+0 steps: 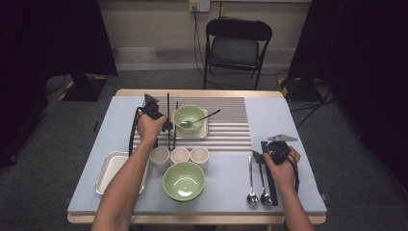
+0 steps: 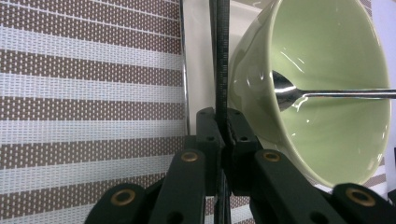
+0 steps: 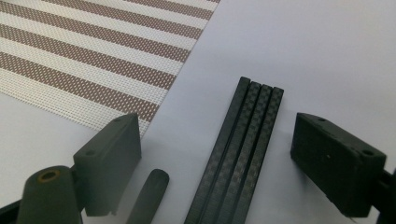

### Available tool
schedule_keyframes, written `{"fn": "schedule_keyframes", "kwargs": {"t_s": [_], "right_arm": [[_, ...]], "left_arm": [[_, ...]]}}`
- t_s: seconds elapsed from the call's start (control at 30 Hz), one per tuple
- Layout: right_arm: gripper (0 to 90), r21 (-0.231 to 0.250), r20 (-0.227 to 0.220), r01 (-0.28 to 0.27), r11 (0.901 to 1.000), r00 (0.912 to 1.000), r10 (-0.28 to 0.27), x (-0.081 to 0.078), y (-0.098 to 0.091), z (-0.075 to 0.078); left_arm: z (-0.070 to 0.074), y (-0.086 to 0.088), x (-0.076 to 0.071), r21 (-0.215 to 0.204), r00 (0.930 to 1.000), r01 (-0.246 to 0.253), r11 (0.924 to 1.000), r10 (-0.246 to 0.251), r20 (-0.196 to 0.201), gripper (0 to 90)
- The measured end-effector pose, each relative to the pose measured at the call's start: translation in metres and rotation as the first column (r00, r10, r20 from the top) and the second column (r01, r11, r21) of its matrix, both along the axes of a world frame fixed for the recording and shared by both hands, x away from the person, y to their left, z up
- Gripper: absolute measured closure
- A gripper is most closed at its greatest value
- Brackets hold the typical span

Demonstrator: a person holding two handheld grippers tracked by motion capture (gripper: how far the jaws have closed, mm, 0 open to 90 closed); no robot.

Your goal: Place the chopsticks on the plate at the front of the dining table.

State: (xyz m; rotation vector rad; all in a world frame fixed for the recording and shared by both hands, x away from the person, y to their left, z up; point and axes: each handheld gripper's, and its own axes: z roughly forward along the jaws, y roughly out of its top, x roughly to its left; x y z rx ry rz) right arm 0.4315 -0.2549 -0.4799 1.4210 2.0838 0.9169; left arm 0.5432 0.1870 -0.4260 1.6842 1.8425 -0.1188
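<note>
Beyond my table (image 1: 284, 192) stands a black folding chair (image 1: 237, 45), empty, facing me against a pale wall (image 1: 154, 24). A socket (image 1: 199, 5) sits on that wall, with cables hanging down behind the chair. Black curtains (image 1: 53, 38) close in on both sides. The floor (image 1: 57, 144) is grey carpet, and cables trail over it at the right. The light is even and soft.

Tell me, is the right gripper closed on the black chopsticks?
No, the right gripper stands open, its jaws apart on either side of the black chopsticks lying on the table.
</note>
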Motion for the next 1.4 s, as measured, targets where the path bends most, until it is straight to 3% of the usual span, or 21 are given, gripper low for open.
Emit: {"fn": "schedule_keyframes", "kwargs": {"t_s": [0.13,0.43,0.53,0.57,0.6,0.67,0.77,0.87,0.97,1.0,1.1,1.13,1.2,1.23,1.27,1.37,1.4], "right_arm": [[15.1,0.000,0.000,0.000,1.0000,1.0000,0.000,-0.0001,0.0000,0.0000],[15.1,0.000,0.000,0.000,1.0000,1.0000,0.000,-0.0001,0.0000,0.0000],[15.1,0.000,0.000,0.000,1.0000,1.0000,0.000,0.0000,0.0000,0.0000],[15.1,0.000,0.000,0.000,1.0000,1.0000,0.000,0.0000,0.0000,0.0000],[15.1,0.000,0.001,-0.001,1.0000,1.0000,0.001,0.0000,0.0000,0.0000],[15.1,0.000,0.000,0.000,1.0000,1.0000,0.000,-0.0001,0.0000,0.0000],[15.1,0.000,0.000,0.000,1.0000,1.0000,0.000,-0.0001,0.0000,0.0000],[15.1,0.000,0.000,0.000,1.0000,1.0000,0.000,-0.0001,0.0001,0.0000],[15.1,-0.002,0.003,-0.001,1.0000,1.0000,0.001,0.0000,0.0000,-0.0001],[15.1,-0.001,0.002,-0.001,1.0000,1.0000,0.001,0.0000,0.0000,-0.0001],[15.1,-0.001,0.002,-0.001,1.0000,1.0000,0.001,0.0000,0.0000,-0.0001],[15.1,0.000,0.000,0.000,1.0000,1.0000,0.000,-0.0001,0.0001,0.0000],[15.1,-0.002,0.002,-0.001,1.0000,1.0000,0.001,0.0000,0.0000,-0.0001],[15.1,0.000,0.000,0.000,1.0000,1.0000,0.000,-0.0001,0.0001,0.0000],[15.1,0.000,0.000,0.001,1.0000,1.0000,-0.001,-0.0001,0.0001,0.0000],[15.1,-0.001,0.002,-0.001,1.0000,1.0000,0.001,0.0000,0.0000,-0.0001],[15.1,-0.001,0.002,0.000,1.0000,1.0000,0.000,0.0000,0.0000,-0.0001]], "left_arm": [[-0.0015,0.0009,0.0004,0.019,1.0000,0.000,0.9998,0.001,-0.007,86.2],[-0.0030,-0.0010,0.0016,0.011,0.9999,0.004,0.9999,-0.004,-0.012,86.2],[-0.0035,-0.0038,0.0018,0.005,0.9999,-0.015,0.9999,0.015,-0.003,86.1],[-0.0036,-0.0056,0.0019,0.004,0.9991,-0.042,0.9991,0.042,0.002,86.1],[-0.0035,-0.0031,0.0018,0.015,1.0000,-0.009,0.9998,0.009,-0.002,86.1],[-0.0041,-0.0049,0.0021,0.003,0.9994,-0.035,0.9994,0.035,0.000,86.1],[-0.0040,-0.0017,0.0020,0.017,0.9997,0.022,0.9996,-0.022,-0.008,86.1],[-0.0044,-0.0040,0.0023,0.010,0.9999,0.008,0.9999,-0.008,-0.008,86.1],[-0.0048,-0.0028,0.0028,0.012,0.9995,0.032,0.9994,-0.032,-0.004,86.1],[-0.0051,-0.0045,0.0030,0.010,1.0000,0.008,0.9999,-0.008,-0.003,86.1],[-0.0056,-0.0045,0.0031,0.012,0.9999,0.009,0.9999,-0.009,-0.006,86.0],[-0.0054,-0.0018,0.0031,0.027,0.9988,0.048,0.9985,-0.047,-0.011,86.0],[-0.0062,-0.0042,0.0035,0.018,1.0000,0.003,0.9998,-0.003,-0.008,86.0],[-0.0063,-0.0018,0.0035,0.030,0.9992,0.039,0.9988,-0.038,-0.010,85.9],[-0.0070,-0.0037,0.0036,0.021,0.9999,0.012,0.9997,-0.012,-0.008,85.9],[-0.0070,-0.0031,0.0037,0.023,0.9997,0.020,0.9995,-0.020,-0.013,85.8],[-0.0071,-0.0044,0.0039,0.019,1.0000,-0.001,0.9998,0.001,-0.008,85.8]]}}
